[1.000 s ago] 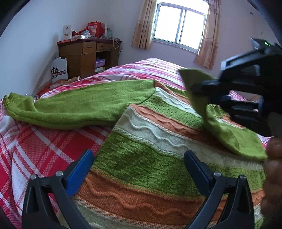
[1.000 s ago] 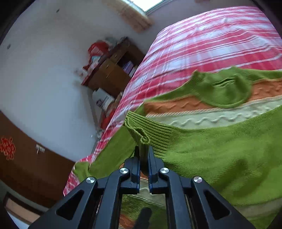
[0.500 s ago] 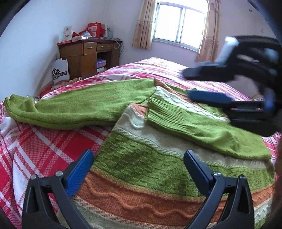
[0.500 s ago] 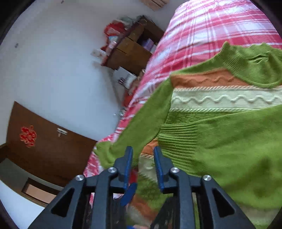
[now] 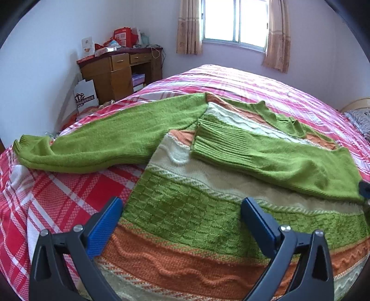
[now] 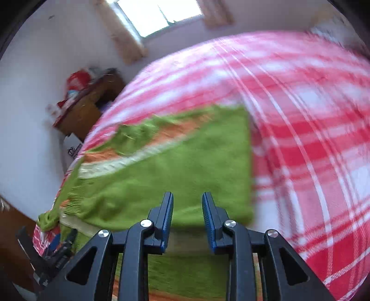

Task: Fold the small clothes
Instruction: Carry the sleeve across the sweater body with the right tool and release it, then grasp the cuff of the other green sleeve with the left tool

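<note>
A knit sweater (image 5: 185, 215) with green, orange and cream stripes lies flat on the red plaid bedspread (image 5: 69, 185). One green sleeve (image 5: 266, 159) is folded across its chest, with the ribbed cuff near the middle. The other sleeve (image 5: 97, 143) stretches out to the left. My left gripper (image 5: 180, 206) hovers wide open over the sweater's lower body, holding nothing. My right gripper (image 6: 187, 199) is open by a narrow gap with nothing between its blue pads (image 6: 168, 208). It sits above the folded sleeve (image 6: 185, 166) near the sweater's right edge, in a motion-blurred view.
A wooden desk (image 5: 120, 71) piled with boxes stands in the far left corner, with a white bag (image 5: 85, 95) leaning beside it. A curtained window (image 5: 233, 20) is in the back wall. The bedspread (image 6: 312, 139) extends to the right of the sweater.
My right gripper let go of the sleeve cuff, which now lies across the sweater's chest. It then swung away to the right. The left gripper stayed put.
</note>
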Action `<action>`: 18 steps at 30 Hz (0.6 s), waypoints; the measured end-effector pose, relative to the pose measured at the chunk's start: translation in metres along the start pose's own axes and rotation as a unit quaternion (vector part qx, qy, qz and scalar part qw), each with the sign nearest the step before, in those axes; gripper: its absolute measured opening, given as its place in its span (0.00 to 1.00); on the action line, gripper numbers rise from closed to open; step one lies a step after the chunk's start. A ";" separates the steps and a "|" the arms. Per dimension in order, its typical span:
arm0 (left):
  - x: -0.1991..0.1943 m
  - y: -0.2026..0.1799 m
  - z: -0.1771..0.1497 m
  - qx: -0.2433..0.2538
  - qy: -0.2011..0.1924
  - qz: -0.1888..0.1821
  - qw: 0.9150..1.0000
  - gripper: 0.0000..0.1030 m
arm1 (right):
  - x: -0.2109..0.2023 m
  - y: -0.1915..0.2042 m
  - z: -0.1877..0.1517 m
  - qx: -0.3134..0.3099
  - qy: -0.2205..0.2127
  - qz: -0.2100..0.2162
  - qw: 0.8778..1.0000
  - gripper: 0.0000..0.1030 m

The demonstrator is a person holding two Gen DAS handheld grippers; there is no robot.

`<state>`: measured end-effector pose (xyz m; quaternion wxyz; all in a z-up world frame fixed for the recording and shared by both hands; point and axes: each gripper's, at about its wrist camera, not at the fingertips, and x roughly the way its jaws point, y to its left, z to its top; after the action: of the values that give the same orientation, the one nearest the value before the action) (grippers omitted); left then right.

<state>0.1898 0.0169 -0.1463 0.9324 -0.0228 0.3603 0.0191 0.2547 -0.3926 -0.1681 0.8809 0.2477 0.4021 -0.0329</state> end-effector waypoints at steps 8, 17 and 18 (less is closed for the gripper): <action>-0.001 0.005 0.011 0.014 0.039 0.003 0.999 1.00 | -0.015 -0.010 -0.027 -0.023 -0.054 0.005 0.998 0.32; -0.046 0.164 0.061 -0.194 -0.029 0.069 0.978 1.00 | -0.022 -0.012 -0.033 -0.023 -0.066 0.043 0.997 0.45; -0.043 0.181 0.065 -0.210 -0.027 0.085 0.974 1.00 | -0.023 -0.013 -0.033 -0.020 -0.066 0.046 0.997 0.45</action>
<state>0.1921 0.2001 -0.0744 0.9113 -0.1870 0.3232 0.1738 0.2132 -0.3920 -0.1754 0.9108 0.2456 0.3317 -0.0006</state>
